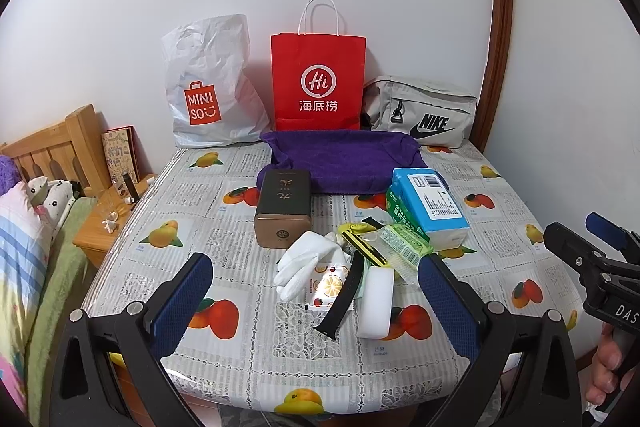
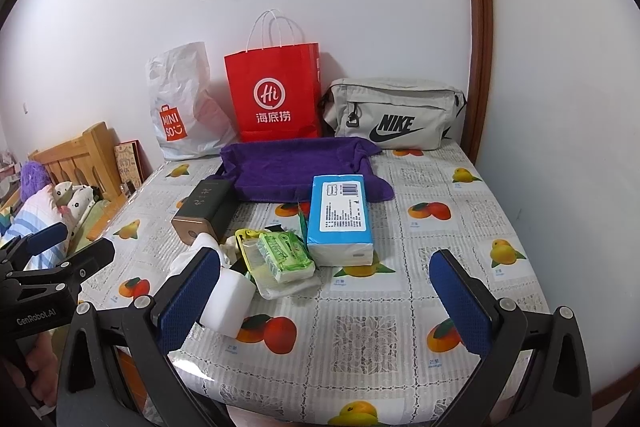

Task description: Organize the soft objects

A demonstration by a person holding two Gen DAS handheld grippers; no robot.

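Note:
On a table with a fruit-print cloth (image 1: 248, 339) lies a small heap: a white glove (image 1: 308, 263), a white sponge block (image 1: 376, 301) (image 2: 227, 301), a green wipes packet (image 1: 406, 241) (image 2: 285, 253), a black strap (image 1: 344, 297) and a blue tissue pack (image 1: 428, 203) (image 2: 340, 215). A purple towel (image 1: 344, 161) (image 2: 296, 167) lies behind them. My left gripper (image 1: 316, 307) stands open above the near edge, facing the heap. My right gripper (image 2: 326, 301) is open too, empty, just right of the sponge.
A dark box with a gold end (image 1: 282, 207) (image 2: 206, 213) stands left of the heap. Against the wall stand a white plastic bag (image 1: 212, 83), a red paper bag (image 1: 318, 83) and a grey Nike bag (image 1: 424, 115). A bed and wooden nightstand (image 1: 100, 223) are left.

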